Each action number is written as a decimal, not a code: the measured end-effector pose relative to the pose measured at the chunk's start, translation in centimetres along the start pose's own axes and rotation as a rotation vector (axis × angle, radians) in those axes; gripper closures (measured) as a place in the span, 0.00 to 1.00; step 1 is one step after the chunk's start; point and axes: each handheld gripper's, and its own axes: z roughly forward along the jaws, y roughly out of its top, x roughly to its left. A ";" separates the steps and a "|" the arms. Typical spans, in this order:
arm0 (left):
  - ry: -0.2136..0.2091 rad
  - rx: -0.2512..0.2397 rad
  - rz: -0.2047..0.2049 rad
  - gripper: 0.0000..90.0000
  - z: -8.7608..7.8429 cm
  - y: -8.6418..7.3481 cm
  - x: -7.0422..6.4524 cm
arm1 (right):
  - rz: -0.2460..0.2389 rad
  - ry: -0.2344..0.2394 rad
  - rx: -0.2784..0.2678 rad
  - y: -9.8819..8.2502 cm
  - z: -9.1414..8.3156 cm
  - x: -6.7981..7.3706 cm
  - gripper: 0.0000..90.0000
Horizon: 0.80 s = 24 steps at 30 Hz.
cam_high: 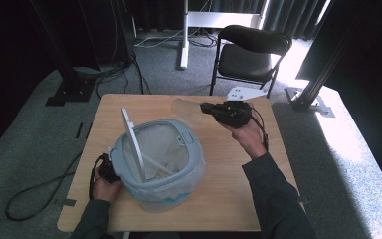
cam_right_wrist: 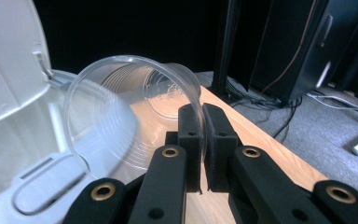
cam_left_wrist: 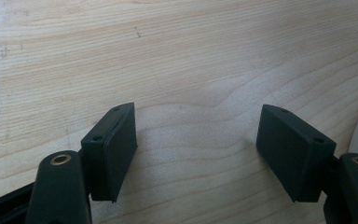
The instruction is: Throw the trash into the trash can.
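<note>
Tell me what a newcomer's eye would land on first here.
First, the pale bin in the middle of the wooden table, its lid standing open. Next, the clear plastic cup pinched by its rim in the right gripper, held in the air near the bin. The left gripper rests open over bare wood.

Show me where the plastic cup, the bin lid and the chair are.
plastic cup (cam_right_wrist: pixel 121 112), right gripper view, inner wall.
bin lid (cam_high: pixel 132 134), high view, raised edge.
chair (cam_high: pixel 243 60), high view, seat.

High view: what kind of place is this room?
Probably a recording studio or lab, not a home: black curtains hang around, a black metal frame post stands on grey carpet, and loose black cables trail over it.
</note>
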 end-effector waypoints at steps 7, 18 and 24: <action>0.000 0.000 0.000 0.32 0.0 0.0 0.0 | -0.026 0.040 -0.016 0.8 -0.1 1.2 0.96; 0.000 0.000 0.000 0.32 0.0 0.0 0.0 | -0.059 0.100 -0.016 1.7 0.5 3.1 0.96; 0.000 0.000 0.001 0.32 0.0 0.0 0.0 | -0.083 0.126 -0.013 2.0 0.9 4.0 0.96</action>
